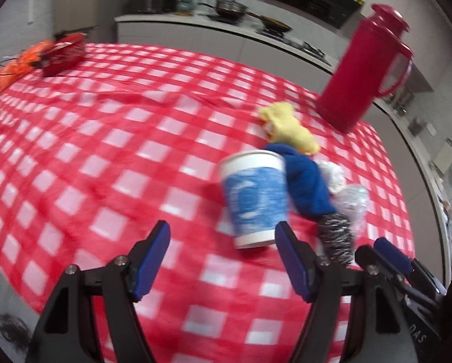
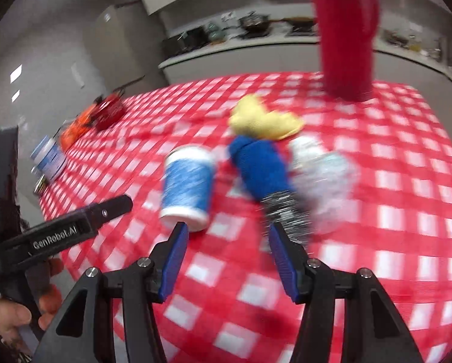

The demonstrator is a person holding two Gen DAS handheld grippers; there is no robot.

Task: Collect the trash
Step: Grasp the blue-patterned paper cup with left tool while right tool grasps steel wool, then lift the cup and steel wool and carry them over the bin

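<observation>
Trash uncollected: blue-and-white paper cup (image 1: 254,199), crumpled clear plastic (image 1: 351,202) seen lying on red-checked tablecloth (image 1: 89,157). Left gripper (image 1: 222,260), right gripper (image 2: 226,257) held wide open, empty, near cup. All pickup judged left.

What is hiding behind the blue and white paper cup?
Right behind the paper cup lies a blue cloth, and past that a yellow cloth. The cup covers part of the blue cloth, so its whole shape cannot be seen. The cup's inside is hidden too.
</observation>
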